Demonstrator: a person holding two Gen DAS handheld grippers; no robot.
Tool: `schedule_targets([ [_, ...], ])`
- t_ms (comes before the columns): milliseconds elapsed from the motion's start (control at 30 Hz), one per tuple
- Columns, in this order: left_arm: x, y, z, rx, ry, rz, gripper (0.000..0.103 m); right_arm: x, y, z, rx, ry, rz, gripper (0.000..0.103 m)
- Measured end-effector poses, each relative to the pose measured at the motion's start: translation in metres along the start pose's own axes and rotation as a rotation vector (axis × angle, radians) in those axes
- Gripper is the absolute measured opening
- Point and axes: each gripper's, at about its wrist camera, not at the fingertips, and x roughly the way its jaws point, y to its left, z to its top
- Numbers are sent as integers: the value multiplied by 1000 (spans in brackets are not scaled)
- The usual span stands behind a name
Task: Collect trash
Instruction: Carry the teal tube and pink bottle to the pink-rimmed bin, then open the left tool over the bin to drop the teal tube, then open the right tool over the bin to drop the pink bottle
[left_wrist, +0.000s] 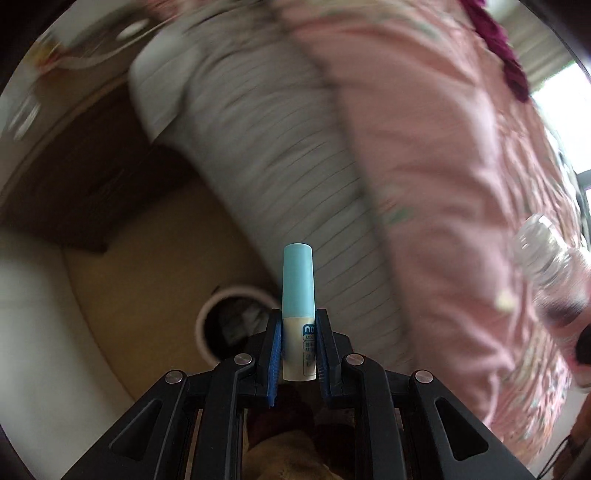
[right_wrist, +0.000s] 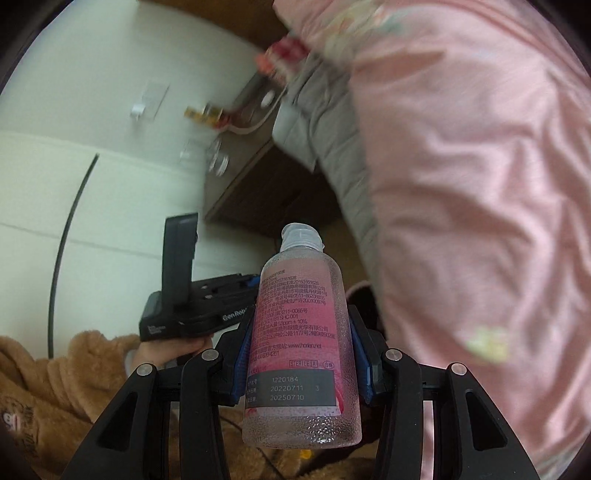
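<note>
My left gripper (left_wrist: 298, 325) is shut on a small tube (left_wrist: 297, 284) with a pale blue cap and a cream body; the blue pads press both its sides. A round white waste bin (left_wrist: 207, 317) with a dark liner stands on the floor just left of the fingers, partly hidden by them. My right gripper (right_wrist: 301, 328) is shut on a clear plastic bottle (right_wrist: 301, 332) with a pink printed label and a white flip cap. That bottle (left_wrist: 546, 258) also shows blurred at the right edge of the left wrist view. The left gripper's black body (right_wrist: 195, 306) lies left of the bottle.
A bed with a pink quilt (right_wrist: 480, 184) and a grey striped sheet (left_wrist: 277, 166) fills the right side. A dark wooden bedside cabinet (right_wrist: 258, 173) with small items on top stands by a white wall (right_wrist: 92, 110). A brown fleece sleeve (right_wrist: 55, 387) is lower left.
</note>
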Motion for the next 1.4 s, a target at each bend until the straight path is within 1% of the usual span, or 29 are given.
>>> schedule_targets([
  [133,18,34,-26,-125,31,25,17,26,11,-2,-23,75,-6,45],
  [300,53,48,-40,-194,55,37,17,40,27,-6,-51,113,-35,45],
  [400,75,53,-41,-198,58,38,17,49,33,-7,-56,134,-48,45],
  [533,103,63,-44,-198,110,64,17,57,37,-8,-63,161,-64,45],
  [567,107,61,-46,-199,117,68,17,63,39,-4,-63,165,-65,45],
  [667,118,69,-48,-223,148,59,17,71,42,-3,-68,184,-72,45],
  [700,121,72,-49,-234,154,60,19,74,42,-3,-69,188,-74,45],
  [767,124,76,-52,-241,158,86,32,80,41,-1,-66,201,-75,45],
  [800,126,76,-53,-241,159,107,59,82,41,0,-66,204,-78,45],
  [833,128,79,-53,-246,165,128,91,85,40,0,-64,209,-78,45],
  [867,130,83,-54,-252,168,136,101,88,39,1,-61,214,-78,45],
  [900,131,86,-55,-257,167,144,103,90,39,1,-61,218,-79,45],
  [1067,135,100,-61,-260,194,182,103,107,35,4,-55,244,-81,45],
  [1133,129,107,-69,-273,196,191,103,117,35,3,-59,258,-90,45],
  [1200,120,115,-77,-297,182,197,103,130,33,4,-63,275,-100,45],
  [1400,72,150,-108,-406,85,249,103,191,26,6,-121,342,-144,45],
])
